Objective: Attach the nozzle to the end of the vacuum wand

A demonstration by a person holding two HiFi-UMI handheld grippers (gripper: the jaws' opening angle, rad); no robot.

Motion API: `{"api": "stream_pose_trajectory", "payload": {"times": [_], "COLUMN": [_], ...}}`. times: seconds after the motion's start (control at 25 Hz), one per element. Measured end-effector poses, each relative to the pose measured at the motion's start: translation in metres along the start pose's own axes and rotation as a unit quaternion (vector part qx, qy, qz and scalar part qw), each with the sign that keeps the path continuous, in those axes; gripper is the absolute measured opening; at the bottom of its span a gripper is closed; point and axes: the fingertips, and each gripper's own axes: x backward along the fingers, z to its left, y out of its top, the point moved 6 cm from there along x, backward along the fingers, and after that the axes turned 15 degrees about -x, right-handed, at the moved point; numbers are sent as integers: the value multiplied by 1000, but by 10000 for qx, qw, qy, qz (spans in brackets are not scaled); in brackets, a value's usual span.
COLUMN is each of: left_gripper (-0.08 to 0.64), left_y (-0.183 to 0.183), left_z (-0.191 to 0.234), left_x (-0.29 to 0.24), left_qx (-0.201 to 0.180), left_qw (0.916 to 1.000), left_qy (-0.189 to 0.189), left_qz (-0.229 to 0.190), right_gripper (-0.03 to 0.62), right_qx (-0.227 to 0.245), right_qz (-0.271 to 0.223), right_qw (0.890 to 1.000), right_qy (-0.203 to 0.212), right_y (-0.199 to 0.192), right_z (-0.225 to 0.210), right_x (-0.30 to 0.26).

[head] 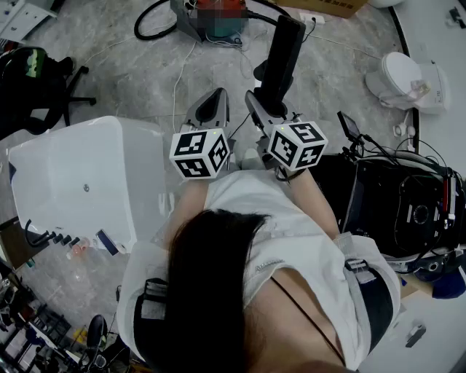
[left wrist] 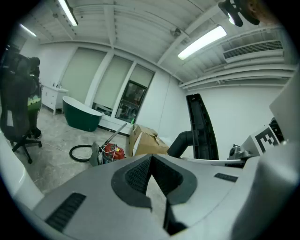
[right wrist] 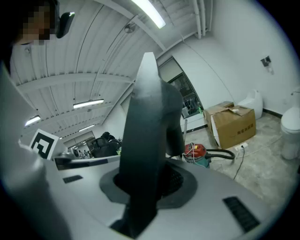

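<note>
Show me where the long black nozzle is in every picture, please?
Head view: the black nozzle is at top middle, sticking out from the right gripper.
Left gripper view: right of middle, standing tall.
Right gripper view: dead centre, clamped between the jaws.
Shared landmark: the cardboard box.
</note>
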Motion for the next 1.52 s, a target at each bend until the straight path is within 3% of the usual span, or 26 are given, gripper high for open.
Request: {"api": "stream_pose_trajectory", "payload": {"times": [0.44, 0.88, 1.12, 1.52], "left_gripper": [2, 2, 2, 2], "left_y": [-2, -13, 11, 11], "left_z": [-21, -26, -35, -20], "left_x": [-28, -29, -39, -62], "left_qx": [-36, -37, -36, -143], "left_qw": [10000, 9996, 9991, 9993], "left_qy": [-43, 278, 421, 347], "left_qz": [34, 27, -11, 33], "right_gripper": [97, 97, 97, 97], "right_qx": [298, 279, 290, 227], "right_qz": [131, 145, 222, 158], "right_qw": [9995, 9995, 9993, 9996], "right_qy": [1, 66, 84, 1], "right_y": [13, 9, 34, 43], "right_z": [-27, -44, -50, -66], "right_x": [2, 9, 16, -7]}}
